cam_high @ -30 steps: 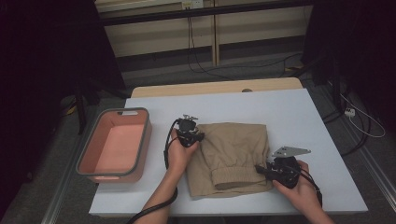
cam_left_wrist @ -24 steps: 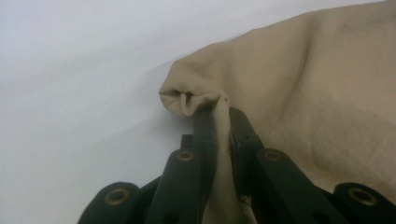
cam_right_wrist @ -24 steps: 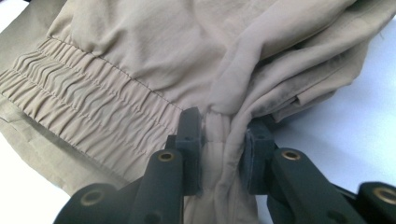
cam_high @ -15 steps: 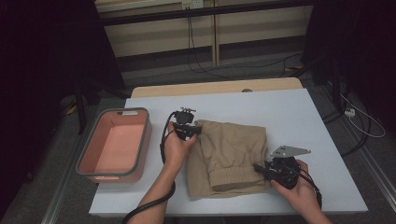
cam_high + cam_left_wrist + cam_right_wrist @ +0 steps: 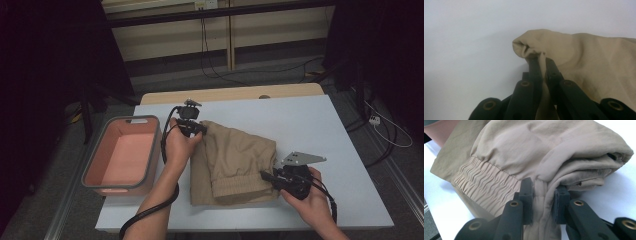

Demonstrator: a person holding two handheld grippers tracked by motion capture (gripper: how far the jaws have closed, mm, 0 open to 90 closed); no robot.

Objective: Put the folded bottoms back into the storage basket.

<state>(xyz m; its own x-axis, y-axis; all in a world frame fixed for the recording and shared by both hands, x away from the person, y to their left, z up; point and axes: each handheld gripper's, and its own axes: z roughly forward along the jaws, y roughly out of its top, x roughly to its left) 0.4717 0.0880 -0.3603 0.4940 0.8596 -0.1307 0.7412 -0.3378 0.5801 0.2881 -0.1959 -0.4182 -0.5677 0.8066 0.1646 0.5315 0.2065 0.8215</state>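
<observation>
The folded tan cotton garment (image 5: pixel 235 162), probably elastic-waisted trousers, lies mid-table on the white table (image 5: pixel 320 125), light and limp, best pinched at bunched corners where the left gripper (image 5: pixel 196 128) and right gripper (image 5: pixel 267 176) clench it.

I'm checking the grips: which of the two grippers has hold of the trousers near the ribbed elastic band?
The right gripper: its jaws pinch the trousers beside the elastic band, while the left gripper grips a plain far corner.

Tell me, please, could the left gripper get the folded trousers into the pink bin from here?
Probably yes: the left gripper, shut on the trousers, sits just beside the open pink bin.
</observation>
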